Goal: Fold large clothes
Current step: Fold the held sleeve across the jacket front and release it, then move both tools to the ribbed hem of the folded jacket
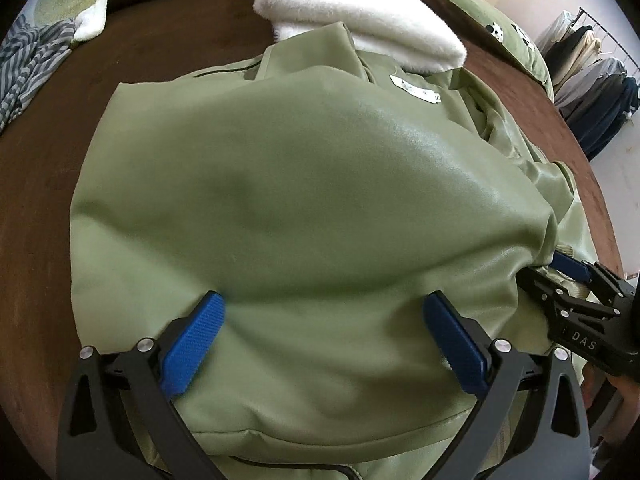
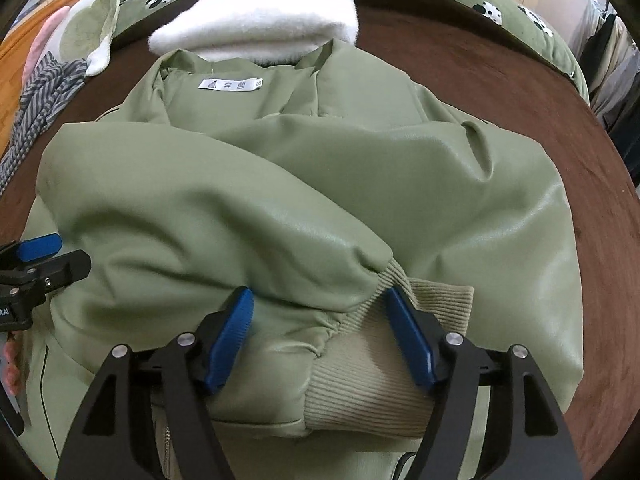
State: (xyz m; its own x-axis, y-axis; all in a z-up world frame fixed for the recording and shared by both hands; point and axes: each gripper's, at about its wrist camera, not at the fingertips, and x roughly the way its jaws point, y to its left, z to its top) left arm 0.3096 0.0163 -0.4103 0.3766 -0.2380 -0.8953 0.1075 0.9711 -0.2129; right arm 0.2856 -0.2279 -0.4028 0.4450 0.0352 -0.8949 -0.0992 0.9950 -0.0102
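A green faux-leather jacket (image 1: pixel 304 200) lies on a brown surface (image 1: pixel 168 40), collar away from me, with a white size label (image 2: pixel 230 85) inside the neck. Both sleeves are folded across its body. My left gripper (image 1: pixel 324 312) is open, its blue pads astride the folded sleeve's bulge. My right gripper (image 2: pixel 320 312) is open around the ribbed cuff (image 2: pixel 376 372) of a sleeve, with the pads beside the fabric and not pinching it. The right gripper also shows at the right edge of the left wrist view (image 1: pixel 576 280), and the left gripper at the left edge of the right wrist view (image 2: pixel 40 256).
A folded white fluffy garment (image 2: pixel 260 12) lies just beyond the collar. A grey striped cloth (image 2: pixel 44 92) lies at far left. A green spotted duvet (image 2: pixel 520 8) borders the back. Clothes hang on a rack (image 1: pixel 592 88) at right.
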